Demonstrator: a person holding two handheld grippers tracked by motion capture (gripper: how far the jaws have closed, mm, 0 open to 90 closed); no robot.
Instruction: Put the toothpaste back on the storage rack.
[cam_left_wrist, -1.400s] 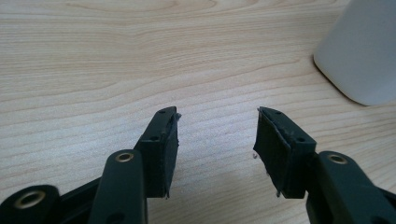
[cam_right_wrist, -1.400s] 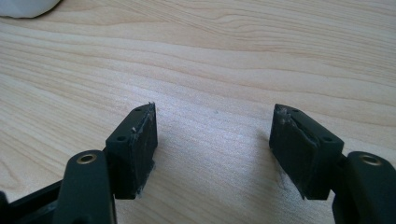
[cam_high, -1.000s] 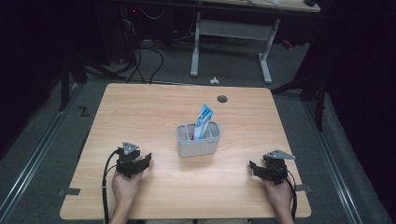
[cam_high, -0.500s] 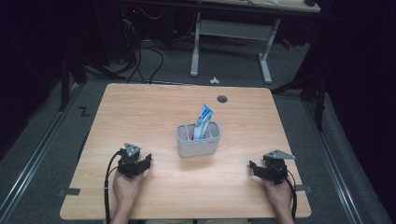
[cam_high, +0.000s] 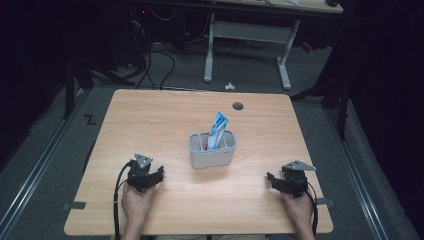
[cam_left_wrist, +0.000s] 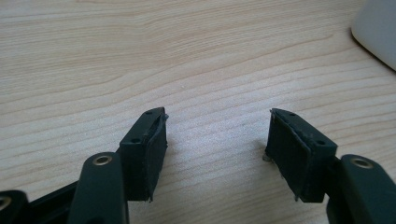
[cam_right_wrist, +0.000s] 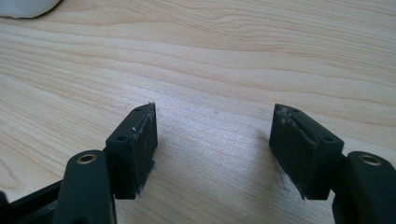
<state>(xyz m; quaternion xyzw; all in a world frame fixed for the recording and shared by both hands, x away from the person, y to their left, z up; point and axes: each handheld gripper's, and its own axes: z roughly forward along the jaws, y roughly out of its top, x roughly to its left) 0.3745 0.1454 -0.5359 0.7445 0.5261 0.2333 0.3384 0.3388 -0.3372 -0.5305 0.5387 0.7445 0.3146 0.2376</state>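
We are resting both grippers low on the pale wooden table (cam_high: 165, 120), either side of the grey plastic holder (cam_high: 212, 150)

Our left gripper (cam_left_wrist: 217, 128) is standing wide, its jaws having just been opening with only bare wood between them; our right gripper (cam_right_wrist: 212, 123) is gaping wide too, holding nothing. The holder is sitting mid-table between them, well apart from each, with a blue-and-white packet (cam_high: 218, 127) leaning up out of it

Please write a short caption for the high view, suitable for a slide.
Two hand-held grippers, left gripper and right gripper, both open, rest either side of a grey holder containing a blue-white tube.
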